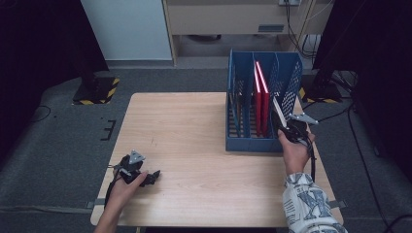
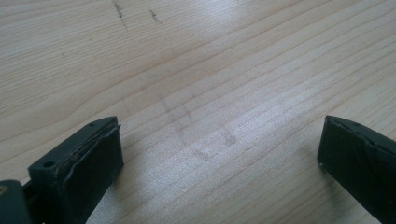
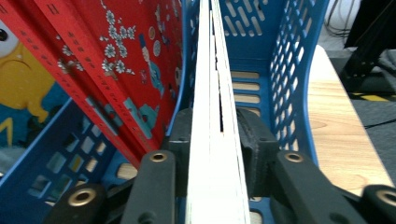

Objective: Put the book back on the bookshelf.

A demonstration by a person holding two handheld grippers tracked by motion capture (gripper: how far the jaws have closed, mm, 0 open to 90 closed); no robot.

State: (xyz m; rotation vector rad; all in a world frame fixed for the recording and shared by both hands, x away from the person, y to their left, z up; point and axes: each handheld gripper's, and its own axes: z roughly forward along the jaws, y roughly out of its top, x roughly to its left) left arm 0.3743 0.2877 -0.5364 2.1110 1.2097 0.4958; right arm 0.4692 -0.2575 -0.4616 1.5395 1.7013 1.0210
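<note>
A blue slotted file rack (image 1: 243, 141) stands at the table's right side, and two red books (image 1: 261, 97) lean in its middle slot. My right gripper (image 1: 284, 127) is shut on a thin pale book (image 1: 278, 110) at the rack's front right corner. In the right gripper view the pale book (image 3: 214, 116) runs edge-on between the jaws into the right slot, beside the red illustrated books (image 3: 107, 60) and the rack wall (image 3: 294, 70). My left gripper (image 1: 154, 175) rests low at the table's front left, open. Its pads (image 2: 95, 158) stand wide apart over bare wood.
The wooden table (image 1: 194, 141) has bare room across its middle and left. Grey floor surrounds it, with black stands and yellow-striped bases (image 1: 97, 92) at back left and cables (image 1: 350, 131) on the right. A person's patterned sleeve (image 1: 306, 204) enters at bottom right.
</note>
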